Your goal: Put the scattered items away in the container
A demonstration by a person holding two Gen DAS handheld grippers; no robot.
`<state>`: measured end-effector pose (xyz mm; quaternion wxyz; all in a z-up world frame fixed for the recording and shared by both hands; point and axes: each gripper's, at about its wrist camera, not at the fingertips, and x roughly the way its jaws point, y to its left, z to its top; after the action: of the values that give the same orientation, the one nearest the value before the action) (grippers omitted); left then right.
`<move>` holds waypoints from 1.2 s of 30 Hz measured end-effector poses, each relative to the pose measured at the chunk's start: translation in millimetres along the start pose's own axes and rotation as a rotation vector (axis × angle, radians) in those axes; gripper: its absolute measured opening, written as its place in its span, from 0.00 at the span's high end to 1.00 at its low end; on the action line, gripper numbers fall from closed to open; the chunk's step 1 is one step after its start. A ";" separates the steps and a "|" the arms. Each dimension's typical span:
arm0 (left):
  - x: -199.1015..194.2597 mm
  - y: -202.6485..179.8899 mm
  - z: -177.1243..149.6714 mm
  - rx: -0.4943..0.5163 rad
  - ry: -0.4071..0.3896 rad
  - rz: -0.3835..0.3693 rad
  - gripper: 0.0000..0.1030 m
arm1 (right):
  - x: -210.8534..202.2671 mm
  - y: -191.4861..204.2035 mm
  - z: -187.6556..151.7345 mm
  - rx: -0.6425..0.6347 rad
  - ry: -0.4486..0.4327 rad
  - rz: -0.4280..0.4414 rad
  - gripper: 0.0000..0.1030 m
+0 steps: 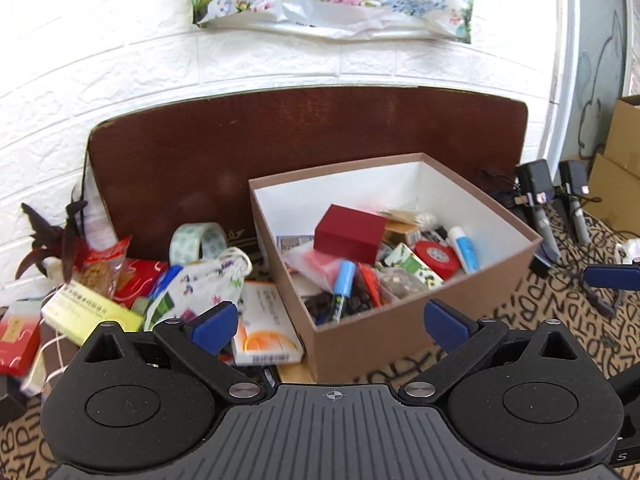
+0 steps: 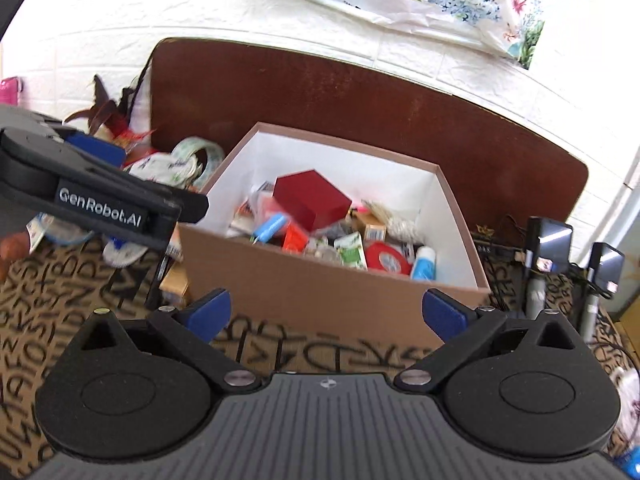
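Observation:
A brown cardboard box (image 1: 400,332) with a white inside holds several items, among them a red box (image 1: 348,234), a blue tube (image 1: 344,280) and a red tape roll (image 1: 438,258). To its left lie scattered items: a floral pouch (image 1: 204,284), a tape roll (image 1: 198,240), an orange-and-white carton (image 1: 264,326) and a yellow carton (image 1: 90,312). My left gripper (image 1: 328,322) is open and empty near the box's front left corner. My right gripper (image 2: 326,314) is open and empty before the box (image 2: 304,288). The red box (image 2: 310,198) shows there too.
A brown board (image 1: 280,136) leans on the white brick wall behind the box. A dark-leaved plant (image 1: 52,244) stands far left. Black chargers and cables (image 1: 552,200) lie to the right, with cardboard boxes (image 1: 620,160) beyond. The table has a lettered cloth (image 2: 100,300).

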<state>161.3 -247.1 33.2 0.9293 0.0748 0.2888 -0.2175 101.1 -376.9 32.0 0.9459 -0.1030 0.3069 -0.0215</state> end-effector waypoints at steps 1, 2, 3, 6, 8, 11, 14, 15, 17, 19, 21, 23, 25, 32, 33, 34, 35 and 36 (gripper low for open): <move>-4.5 -2.1 -3.0 0.005 0.001 0.002 0.00 | -5.5 1.7 -4.2 -0.006 0.002 -0.010 0.01; -8.8 -4.1 -5.6 0.011 0.001 0.004 0.00 | -8.9 3.2 -8.0 -0.008 0.006 -0.020 0.01; -12.9 -5.6 -7.9 0.016 -0.002 0.007 0.00 | -11.0 4.6 -10.9 -0.010 0.009 -0.028 0.01; -21.7 -9.4 -13.0 0.025 -0.006 0.011 0.00 | -21.4 5.9 -18.9 -0.005 0.014 -0.045 0.01; -26.2 -11.6 -16.3 0.026 -0.008 0.007 0.00 | -27.2 7.8 -22.8 -0.003 0.013 -0.054 0.01; -31.7 -13.9 -21.2 0.026 -0.011 0.008 0.00 | -33.7 9.6 -27.0 0.001 0.004 -0.063 0.01; -32.7 -15.9 -23.8 0.022 0.000 0.007 0.00 | -38.6 10.4 -29.8 0.012 -0.003 -0.066 0.01; -32.6 -16.6 -24.3 0.021 0.004 0.005 0.00 | -39.9 10.4 -30.5 0.018 -0.006 -0.070 0.01; -32.5 -17.2 -25.4 0.020 0.009 0.004 0.00 | -41.5 9.2 -31.6 0.030 -0.009 -0.074 0.01; -32.6 -18.4 -25.5 0.022 0.010 0.007 0.00 | -42.7 7.8 -32.4 0.042 -0.009 -0.077 0.01; -33.0 -19.5 -25.3 0.026 0.008 0.006 0.00 | -43.6 6.3 -33.3 0.050 -0.008 -0.079 0.01; -33.3 -21.1 -25.6 0.029 0.008 0.004 0.00 | -43.9 5.0 -34.6 0.054 -0.006 -0.084 0.01; -33.0 -22.5 -25.6 0.031 0.011 0.002 0.00 | -43.7 3.6 -35.7 0.063 -0.003 -0.089 0.01; -30.7 -25.0 -27.7 0.043 0.016 -0.004 0.00 | -40.9 0.8 -39.3 0.082 0.014 -0.083 0.01; -30.5 -25.1 -28.0 0.046 0.016 -0.007 0.00 | -40.2 1.0 -39.4 0.080 0.016 -0.082 0.01; -30.3 -25.1 -28.3 0.049 0.014 -0.010 0.00 | -39.8 1.4 -39.7 0.078 0.018 -0.082 0.01; -30.6 -25.3 -28.8 0.052 0.012 -0.013 0.00 | -39.4 2.0 -40.0 0.077 0.019 -0.082 0.01; -30.8 -25.6 -29.2 0.054 0.010 -0.016 0.00 | -38.7 2.3 -40.2 0.076 0.021 -0.081 0.01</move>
<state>112.4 -251.1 26.3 0.9238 0.0989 0.2880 -0.2321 46.2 -377.9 22.1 0.9443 -0.0791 0.3113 -0.0723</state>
